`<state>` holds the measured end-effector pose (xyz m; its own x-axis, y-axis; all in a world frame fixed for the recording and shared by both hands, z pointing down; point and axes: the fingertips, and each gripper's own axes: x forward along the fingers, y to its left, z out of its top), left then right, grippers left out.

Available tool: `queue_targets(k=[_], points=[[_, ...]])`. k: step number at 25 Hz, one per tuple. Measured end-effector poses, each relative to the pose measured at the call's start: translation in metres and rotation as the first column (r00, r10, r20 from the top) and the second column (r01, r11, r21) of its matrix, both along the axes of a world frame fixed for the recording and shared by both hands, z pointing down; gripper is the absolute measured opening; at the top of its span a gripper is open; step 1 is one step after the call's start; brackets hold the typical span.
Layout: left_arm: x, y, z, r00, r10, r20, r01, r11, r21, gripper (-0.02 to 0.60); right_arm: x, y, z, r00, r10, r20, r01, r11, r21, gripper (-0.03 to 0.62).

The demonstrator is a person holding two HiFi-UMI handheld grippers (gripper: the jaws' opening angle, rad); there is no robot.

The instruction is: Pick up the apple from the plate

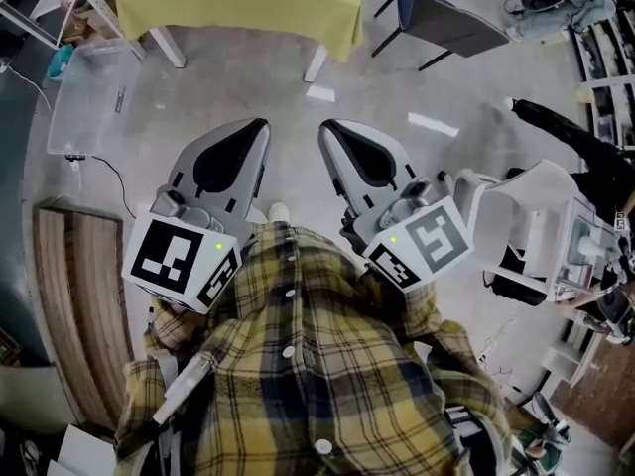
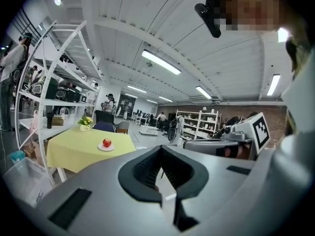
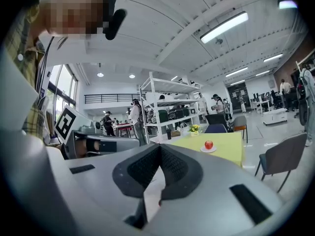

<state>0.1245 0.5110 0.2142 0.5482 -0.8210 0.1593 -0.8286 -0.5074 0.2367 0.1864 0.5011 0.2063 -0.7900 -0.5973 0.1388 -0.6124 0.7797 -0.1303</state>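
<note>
Now I hold both grippers out in front of me, side by side above the floor. The left gripper point(image 1: 260, 125) has its jaws together and nothing is between them. The right gripper point(image 1: 327, 127) also has its jaws together and is empty. The apple point(image 2: 107, 142) sits on its white plate point(image 2: 105, 148) on the yellow bench point(image 2: 74, 154), ahead of both grippers and well apart from them. A small pot of flowers point(image 2: 85, 123) stands near the far edge of the bench, behind the apple.
</note>
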Motion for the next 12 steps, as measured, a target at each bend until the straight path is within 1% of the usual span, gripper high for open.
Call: queue_targets(k=[6, 12], points=[[0.000, -0.001, 0.007, 0.999, -0.033, 0.000, 0.033, 0.999, -0.008, 0.008, 0.009, -0.002, 0.007, 1.000, -0.005, -0.006, 0.004, 1.000, -0.013, -0.003], [-0.011, -0.014, 0.010, 0.999, -0.041, -0.002, 0.041, 0.999, -0.009, 0.008, 0.002, -0.015, 0.012, 1.000, -0.002, -0.013, 0.002, 1.000, -0.029, -0.003]])
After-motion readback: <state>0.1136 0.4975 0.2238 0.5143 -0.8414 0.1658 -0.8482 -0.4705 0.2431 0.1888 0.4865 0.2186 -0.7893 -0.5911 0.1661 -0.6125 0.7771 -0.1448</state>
